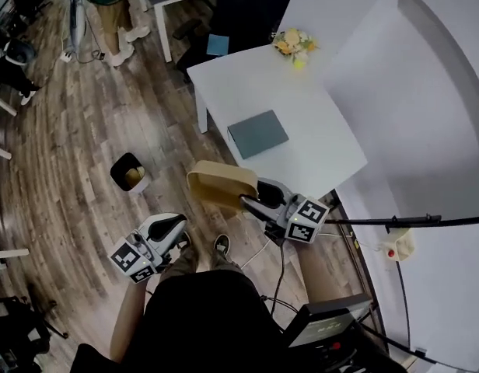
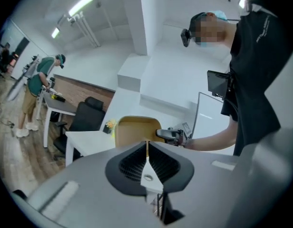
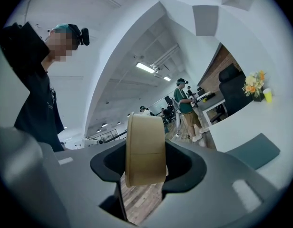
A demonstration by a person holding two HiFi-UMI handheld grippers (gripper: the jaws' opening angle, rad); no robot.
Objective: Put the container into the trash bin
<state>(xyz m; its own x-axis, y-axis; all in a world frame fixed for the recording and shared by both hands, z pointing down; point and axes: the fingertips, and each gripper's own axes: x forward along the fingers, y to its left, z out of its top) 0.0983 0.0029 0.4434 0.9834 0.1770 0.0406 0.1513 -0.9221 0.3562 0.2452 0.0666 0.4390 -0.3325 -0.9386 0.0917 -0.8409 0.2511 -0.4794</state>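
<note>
since the container (image 3: pixel 145 148) looks like thin tan paperboard, i judge it light and empty, stiff enough to keep its shape but easy to dent if i squeeze harder. its skin seems matte, not slippery, so a modest pinch should do. my right gripper (image 1: pixel 251 200) has it now, jaws standing wide with the pads on its two opposite sides, so it sits turned on edge between them. that hold across the body feels right to me; taking it by the rim alone would likely let it twist or buckle.

it hangs in the air over the wooden floor, just off the corner of the white table (image 1: pixel 302 115), and nothing supports it but my grip. my right hand reaches forward with the claw pointing about level. my left gripper (image 1: pixel 177 222) is lower, near my knee, also about level, its jaws together with nothing between them.

the trash bin (image 1: pixel 115 171) stands on the floor, well apart from the container, off to my left and ahead.
</note>
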